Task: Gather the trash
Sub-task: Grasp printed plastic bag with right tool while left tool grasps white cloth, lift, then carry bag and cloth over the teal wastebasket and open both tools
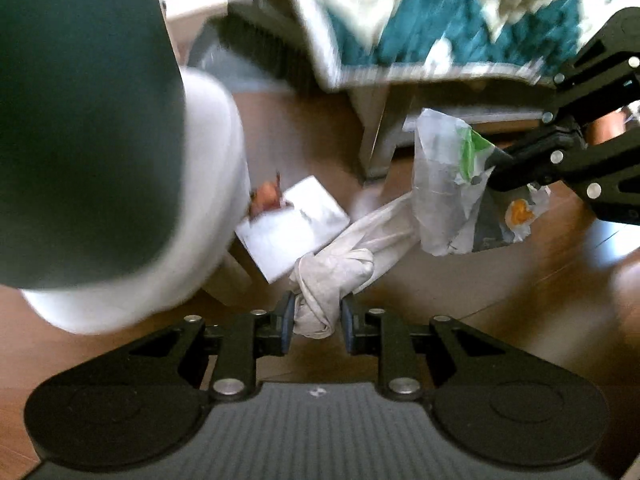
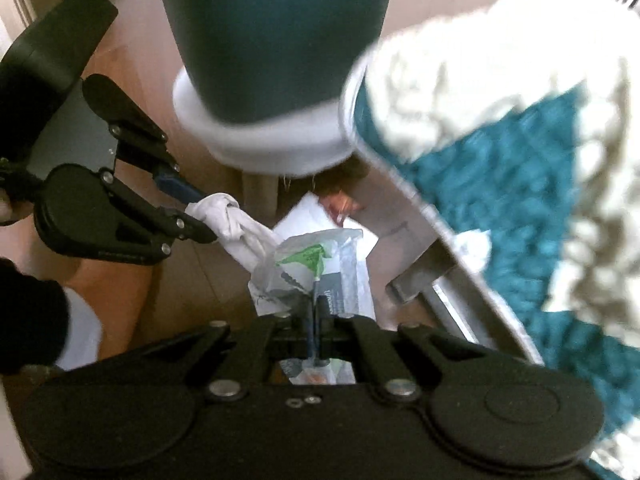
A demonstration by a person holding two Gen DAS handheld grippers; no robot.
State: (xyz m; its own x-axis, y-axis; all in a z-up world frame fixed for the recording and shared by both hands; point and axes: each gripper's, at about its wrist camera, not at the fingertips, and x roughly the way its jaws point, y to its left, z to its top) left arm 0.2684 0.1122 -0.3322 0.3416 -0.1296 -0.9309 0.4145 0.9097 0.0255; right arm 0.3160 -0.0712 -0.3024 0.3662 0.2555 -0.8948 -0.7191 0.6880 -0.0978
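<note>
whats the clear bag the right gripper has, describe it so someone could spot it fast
Start from the teal-and-cream rug and look down toward the wooden floor. There the right gripper is shut on the clear plastic bag. Unlike the knotted white cloth beside it, it is see-through with a green patch.

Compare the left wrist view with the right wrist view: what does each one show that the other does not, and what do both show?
Only the left wrist view shows the orange and white scrap hanging below the right gripper.

Only the right wrist view shows the person's dark sleeve at the left edge.

Both show the left gripper shut on the knotted white cloth, the right gripper's fingers shut on the clear plastic bag with green print, the white paper on the wooden floor, and the teal and cream rug.
</note>
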